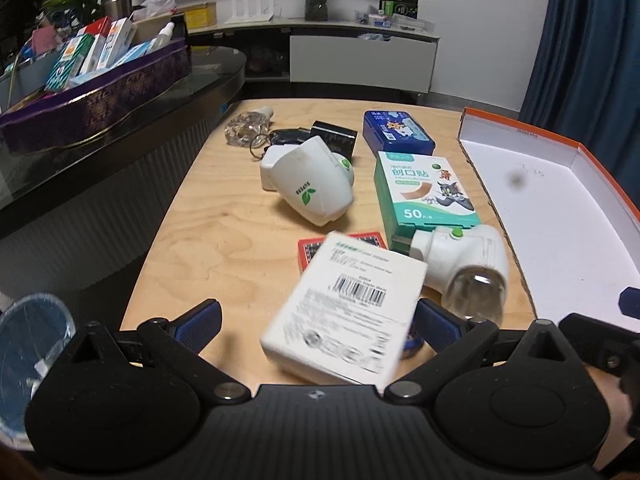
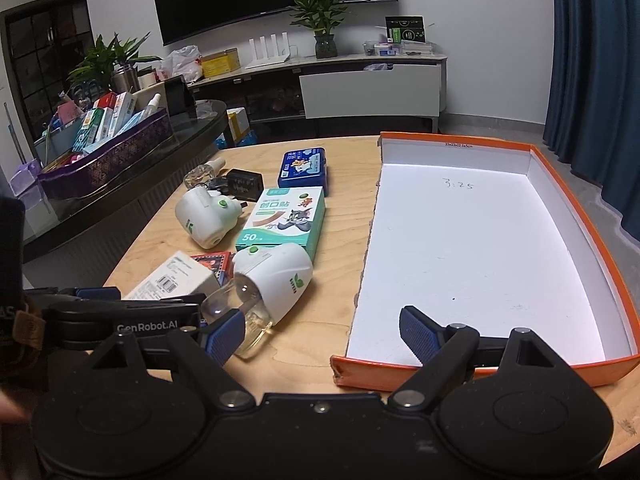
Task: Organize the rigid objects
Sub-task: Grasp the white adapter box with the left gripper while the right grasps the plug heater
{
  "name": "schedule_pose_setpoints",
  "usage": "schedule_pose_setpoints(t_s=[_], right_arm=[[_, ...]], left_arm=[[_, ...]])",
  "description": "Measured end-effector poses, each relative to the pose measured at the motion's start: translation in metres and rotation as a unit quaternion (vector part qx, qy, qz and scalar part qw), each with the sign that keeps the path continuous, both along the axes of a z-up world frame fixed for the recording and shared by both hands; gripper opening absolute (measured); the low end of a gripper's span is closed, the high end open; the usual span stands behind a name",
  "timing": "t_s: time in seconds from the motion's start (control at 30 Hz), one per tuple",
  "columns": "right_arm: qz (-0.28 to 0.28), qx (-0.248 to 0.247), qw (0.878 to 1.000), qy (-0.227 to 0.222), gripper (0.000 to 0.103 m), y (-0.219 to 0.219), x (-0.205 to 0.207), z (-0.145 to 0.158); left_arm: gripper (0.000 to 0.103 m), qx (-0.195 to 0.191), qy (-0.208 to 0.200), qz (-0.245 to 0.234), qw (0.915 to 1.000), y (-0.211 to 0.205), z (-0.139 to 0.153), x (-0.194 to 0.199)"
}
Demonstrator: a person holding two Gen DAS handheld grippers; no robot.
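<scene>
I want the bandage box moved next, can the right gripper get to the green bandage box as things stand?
Probably yes. The right gripper is open and holds nothing, and the green bandage box lies flat with its top bare. The white plug-in vaporizer lies in front, so come from above.

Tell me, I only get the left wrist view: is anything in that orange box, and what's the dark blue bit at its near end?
Observer: Nothing is in the orange box. The right wrist view shows its whole white floor bare except for a handwritten mark.
Operator: And the blue bit?
Observer: That's a finger pad of the right gripper, which is open and straddles the box's left wall near the front corner.
</scene>
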State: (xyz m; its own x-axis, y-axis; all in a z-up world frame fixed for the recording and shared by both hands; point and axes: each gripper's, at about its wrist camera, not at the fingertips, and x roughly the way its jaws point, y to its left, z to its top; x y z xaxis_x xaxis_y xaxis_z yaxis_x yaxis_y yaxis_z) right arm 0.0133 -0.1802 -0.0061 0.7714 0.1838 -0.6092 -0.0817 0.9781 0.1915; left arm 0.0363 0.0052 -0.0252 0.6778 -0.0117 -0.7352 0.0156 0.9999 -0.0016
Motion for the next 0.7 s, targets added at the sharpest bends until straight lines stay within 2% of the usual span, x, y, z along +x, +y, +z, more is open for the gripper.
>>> schedule_pose_setpoints(t_s=[0.07,0.13,0.17,0.3,0.4,0.53,0.7], right_arm=[[0.001,-0.001,1.0,-0.001,0.099,-0.001,0.001,0.0],[0.004,-0.003,1.0,-0.003,0.099,-0.001,0.003,0.0],[0.008,-0.003,1.0,-0.005,0.099,-0.001,0.004,0.0],[0.033,0.0,0.999,-0.012,0.099,0.002,0.014,0.005],[0.054,-0.006,0.998,-0.007,0.099,0.009,0.029,0.01],[0.06,-0.006,0.998,0.03,0.099,0.021,0.061,0.009],[0.055,-0.013,0.993,0.1,0.099,0.035,0.1,-0.007]], left_arm=[[0.091,0.002,-0.006,-0.01,0.9999,0.001,0.0,-0.001],[0.067,-0.013,-0.017,-0.02,0.9996,0.001,0.001,-0.003],[0.06,-0.024,-0.017,-0.025,0.9992,0.001,0.002,-0.005],[0.06,-0.047,-0.042,-0.013,0.9979,0.005,0.008,-0.01],[0.06,-0.038,-0.05,0.003,0.998,0.009,0.012,-0.012],[0.06,-0.053,-0.055,0.014,0.997,0.017,0.015,-0.014],[0.06,-0.06,-0.058,0.022,0.9963,0.024,0.015,-0.014]])
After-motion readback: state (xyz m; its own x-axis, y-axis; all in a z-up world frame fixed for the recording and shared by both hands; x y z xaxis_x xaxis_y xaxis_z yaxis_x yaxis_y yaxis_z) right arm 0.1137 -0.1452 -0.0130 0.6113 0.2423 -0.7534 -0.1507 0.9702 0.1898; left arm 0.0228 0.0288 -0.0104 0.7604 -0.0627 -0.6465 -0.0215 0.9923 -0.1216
